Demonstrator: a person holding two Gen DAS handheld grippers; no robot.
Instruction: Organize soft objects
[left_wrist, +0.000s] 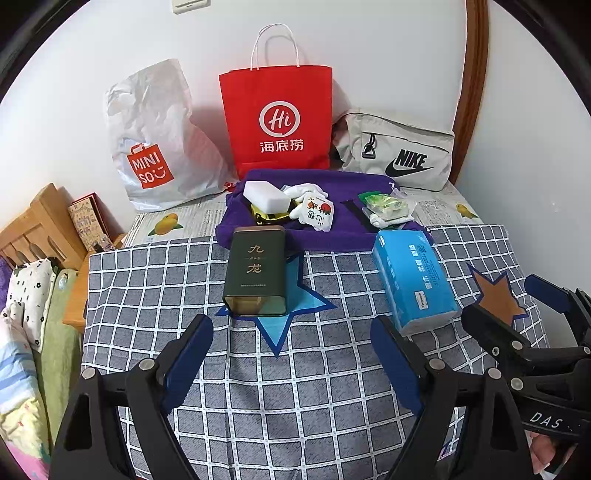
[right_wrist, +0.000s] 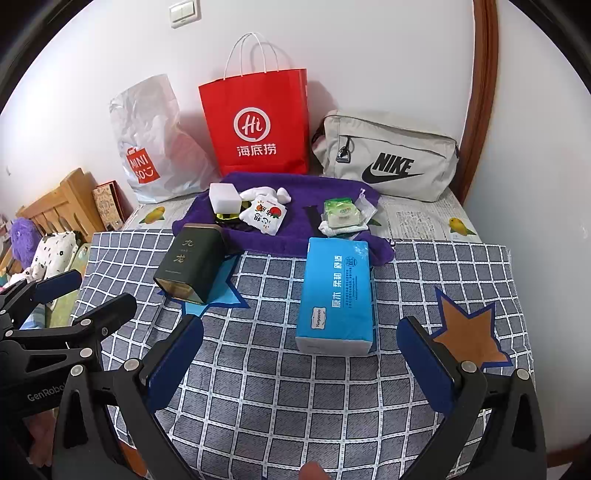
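Both grippers hover over the checked cloth (right_wrist: 280, 387) on the worktop, angled down, nothing between their jaws. Left gripper (left_wrist: 291, 354): jaws wide open, empty. Right gripper (right_wrist: 301, 354): jaws likewise spread wide, empty.

Soft items sit ahead. Tissue pack (right_wrist: 336, 295), blue, lies flat on the cloth, long axis running away from the jaws, near end facing the right gripper. In the right wrist view it sits almost dead centre between the blue pads, just beyond their tips. In the left wrist view the pack (left_wrist: 413, 280) lies off to the right of the left gripper's line, by its right pad. Judgement: the right hand is better placed for it; a straight advance would put the jaws astride the pack's short width.

Tin (left_wrist: 256, 273), dark green, lies on a blue star patch (left_wrist: 288, 314), ahead of the left gripper; rigid, probably not a task item.

Further back, the purple towel (right_wrist: 295, 236) carries a white sponge block (right_wrist: 224, 197), a printed white pouch (right_wrist: 264, 216), and a clear packet with green contents (right_wrist: 341, 214). All well beyond either gripper.

Against the wall: white plastic bag (right_wrist: 155, 147), red paper bag (right_wrist: 258, 122), grey pouch bag (right_wrist: 388, 158). Likely bins for sorting; which takes the soft things cannot be told.

Risk: the pack's film is slick and compressible; a shallow pinch at the near end may slip.
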